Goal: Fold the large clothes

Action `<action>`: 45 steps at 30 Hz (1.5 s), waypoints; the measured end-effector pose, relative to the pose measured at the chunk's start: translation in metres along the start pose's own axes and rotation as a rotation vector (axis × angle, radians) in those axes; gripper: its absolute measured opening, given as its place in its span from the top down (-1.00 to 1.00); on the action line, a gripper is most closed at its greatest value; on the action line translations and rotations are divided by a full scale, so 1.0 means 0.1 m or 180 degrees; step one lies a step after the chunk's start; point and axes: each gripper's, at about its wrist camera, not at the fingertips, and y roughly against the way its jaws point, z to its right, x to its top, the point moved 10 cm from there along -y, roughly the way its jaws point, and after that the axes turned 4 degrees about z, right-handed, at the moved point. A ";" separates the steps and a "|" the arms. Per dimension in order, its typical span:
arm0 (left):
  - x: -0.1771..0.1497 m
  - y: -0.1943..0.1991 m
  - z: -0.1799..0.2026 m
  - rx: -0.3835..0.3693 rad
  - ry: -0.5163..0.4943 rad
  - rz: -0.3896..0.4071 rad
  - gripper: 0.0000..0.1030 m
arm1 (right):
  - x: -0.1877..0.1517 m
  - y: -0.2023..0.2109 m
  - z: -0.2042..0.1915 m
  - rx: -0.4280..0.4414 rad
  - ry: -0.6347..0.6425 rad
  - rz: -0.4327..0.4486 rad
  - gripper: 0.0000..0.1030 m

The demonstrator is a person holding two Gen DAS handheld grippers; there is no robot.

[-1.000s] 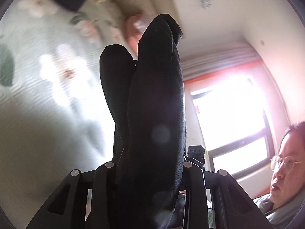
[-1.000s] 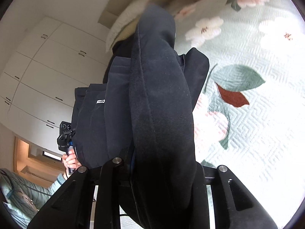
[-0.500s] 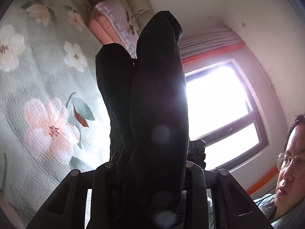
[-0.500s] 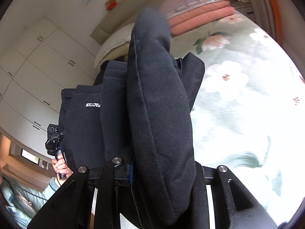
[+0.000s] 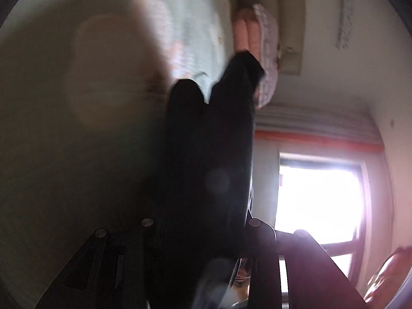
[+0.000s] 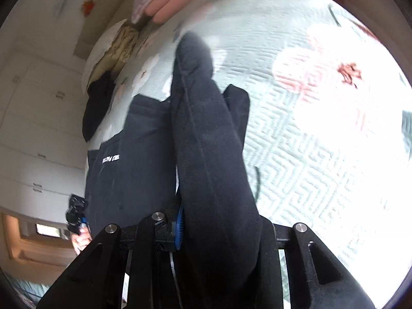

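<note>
Black garment (image 6: 206, 154) is hanging bunched between both grippers, above the floral bed cover (image 6: 322, 154). Right hand-held gripper (image 6: 206, 231) is clamping one thick fold; left hand-held gripper (image 5: 200, 231) is clamping another. Pink folded bedding (image 5: 244, 31) is lying ahead of the left one.

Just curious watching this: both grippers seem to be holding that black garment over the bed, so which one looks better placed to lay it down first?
Probably the right gripper. Its view shows the bedspread close and sharp under the garment. The left gripper also clamps the cloth, but its view is blurred and partly faces the window.
</note>
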 end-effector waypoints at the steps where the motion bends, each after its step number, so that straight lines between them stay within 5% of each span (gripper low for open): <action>1: 0.02 0.02 -0.15 0.0058 0.0061 0.0022 0.28 | -0.02 -0.03 0.13 0.0043 -0.0111 -0.0020 0.39; 3: 0.01 0.04 -0.21 -0.0019 0.0143 0.0024 0.22 | -0.07 -0.05 0.29 0.0039 -0.0251 -0.0049 0.29; 5: 0.02 0.04 -0.17 0.0122 0.0088 0.0009 0.18 | -0.07 -0.04 0.41 -0.0019 -0.0398 -0.0044 -0.23; 9: 0.09 0.20 0.00 0.0508 -0.0213 0.0024 0.18 | -0.01 0.12 0.49 -0.0182 -0.0404 0.0012 -0.26; 12: 0.11 0.50 0.35 0.0880 -0.0671 0.0100 0.22 | 0.07 0.37 0.37 -0.0664 -0.0069 0.0160 -0.26; 17: -0.01 0.48 1.07 0.1077 -0.1397 0.0103 0.17 | 0.16 0.83 -0.24 -0.1115 0.0482 0.0547 -0.27; 22: -0.36 0.12 1.23 0.1578 -0.2068 -0.0094 0.13 | 0.01 0.47 -1.13 -0.1181 0.1018 0.0478 -0.27; 28: -0.65 -0.12 0.58 0.2293 -0.2420 -0.0266 0.14 | -0.25 -0.59 -1.55 -0.1417 0.1606 0.0140 -0.24; 31: -0.66 -0.10 0.53 0.2299 -0.2481 -0.0199 0.13 | -0.33 -0.99 -1.30 -0.1610 0.1424 -0.0043 -0.24; 36: -0.71 0.03 0.59 0.2233 -0.2476 -0.0260 0.13 | -0.32 -0.95 -1.29 -0.1643 0.1248 0.0013 -0.24; 45: -0.90 0.40 1.04 0.2455 -0.2807 -0.0316 0.13 | -0.63 -0.04 -1.69 -0.1465 0.0807 0.0287 -0.34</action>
